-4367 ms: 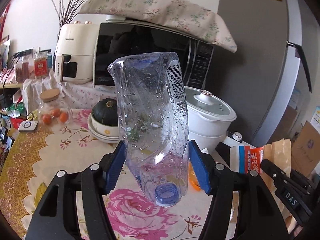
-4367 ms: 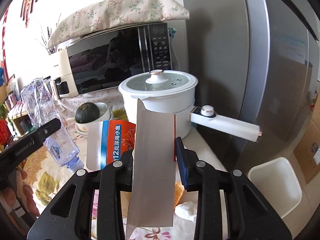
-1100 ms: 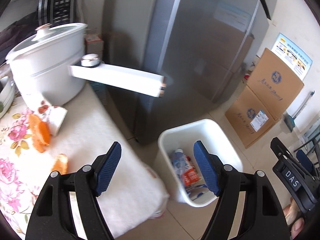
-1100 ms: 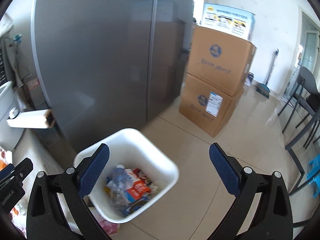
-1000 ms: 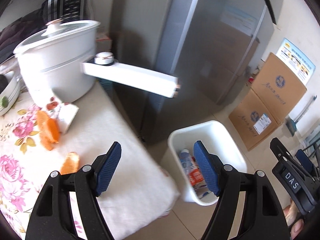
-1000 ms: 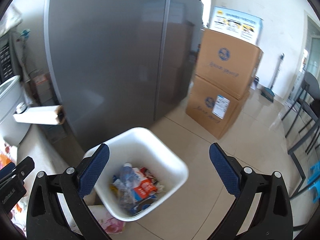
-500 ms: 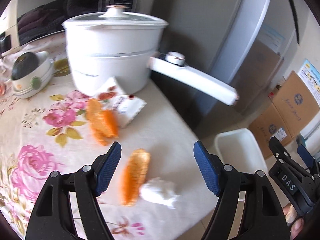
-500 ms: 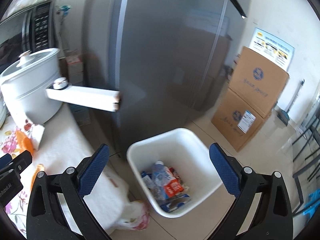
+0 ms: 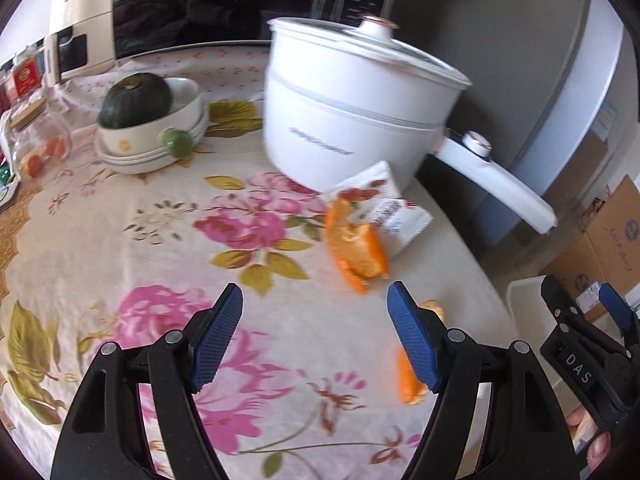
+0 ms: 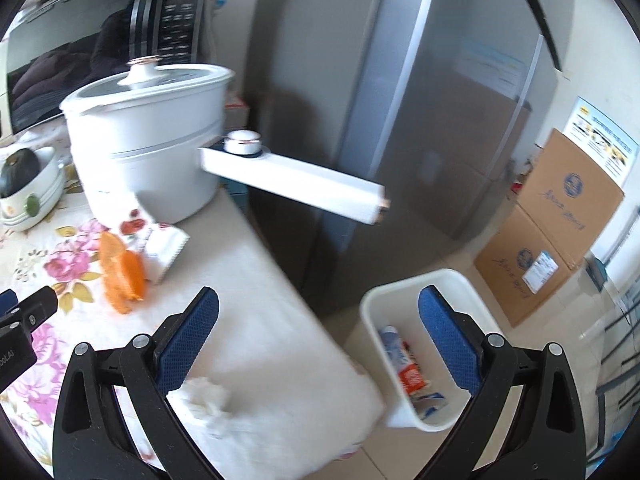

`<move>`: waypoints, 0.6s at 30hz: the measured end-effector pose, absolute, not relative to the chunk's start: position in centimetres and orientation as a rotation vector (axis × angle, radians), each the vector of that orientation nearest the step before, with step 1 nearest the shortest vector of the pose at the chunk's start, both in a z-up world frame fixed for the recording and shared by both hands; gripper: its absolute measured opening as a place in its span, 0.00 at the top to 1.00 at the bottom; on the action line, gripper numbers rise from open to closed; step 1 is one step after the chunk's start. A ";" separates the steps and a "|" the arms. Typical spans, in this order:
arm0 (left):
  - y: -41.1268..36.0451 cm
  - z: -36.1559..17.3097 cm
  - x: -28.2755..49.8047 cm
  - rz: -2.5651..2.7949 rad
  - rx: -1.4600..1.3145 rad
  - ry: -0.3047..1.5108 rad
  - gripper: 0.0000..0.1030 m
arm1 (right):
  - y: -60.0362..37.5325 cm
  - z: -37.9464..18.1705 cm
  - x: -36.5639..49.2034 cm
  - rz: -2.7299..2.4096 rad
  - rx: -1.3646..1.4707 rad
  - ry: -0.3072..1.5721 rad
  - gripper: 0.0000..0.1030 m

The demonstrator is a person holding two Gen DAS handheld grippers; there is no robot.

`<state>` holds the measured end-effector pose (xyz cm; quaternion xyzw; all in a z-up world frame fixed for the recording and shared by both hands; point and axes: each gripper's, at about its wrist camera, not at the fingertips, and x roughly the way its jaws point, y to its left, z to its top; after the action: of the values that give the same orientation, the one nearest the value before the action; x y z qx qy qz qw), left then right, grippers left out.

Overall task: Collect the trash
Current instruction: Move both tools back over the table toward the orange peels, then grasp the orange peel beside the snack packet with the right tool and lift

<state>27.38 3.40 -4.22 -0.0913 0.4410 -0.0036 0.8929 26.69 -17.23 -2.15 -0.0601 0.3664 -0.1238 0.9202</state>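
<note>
My left gripper (image 9: 314, 312) is open and empty above the floral tablecloth (image 9: 160, 240). Orange peel (image 9: 356, 246) lies just beyond it, leaning on a white snack wrapper (image 9: 390, 208). Another peel piece (image 9: 408, 376) sits behind its right finger. My right gripper (image 10: 318, 312) is open and empty over the table's right edge. A crumpled white tissue (image 10: 204, 396) lies by its left finger. The same orange peel (image 10: 120, 272) and wrapper (image 10: 164, 250) appear at the left. On the floor stands the white bin (image 10: 384, 296), with a bottle and cartons (image 10: 404, 364) inside.
A white electric pot (image 9: 352, 104) with a long handle (image 10: 296, 186) stands at the table's back right. Stacked bowls with a dark squash (image 9: 136, 100), a microwave and a jar are further left. A grey fridge (image 10: 400, 100) and cardboard boxes (image 10: 552, 220) stand beyond the bin.
Both grippers swung left, from over the bin back toward the table. The peels, wrapper and tissue have come into view near the fingers. Both stayed open and empty.
</note>
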 end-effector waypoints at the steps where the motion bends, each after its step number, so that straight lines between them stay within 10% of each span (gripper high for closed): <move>1: 4.0 -4.3 27.3 0.002 -0.195 0.917 0.29 | -16.8 -2.2 26.9 -0.246 -0.122 0.754 0.07; 18: 14.6 -4.6 26.5 0.117 -0.300 0.919 0.29 | -6.2 -7.6 33.1 -0.015 -0.184 0.900 0.07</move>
<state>26.54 14.64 -4.63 -0.1441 0.4417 0.0561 0.8837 33.12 -6.22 -7.63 -0.0889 0.4345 -0.0072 0.8962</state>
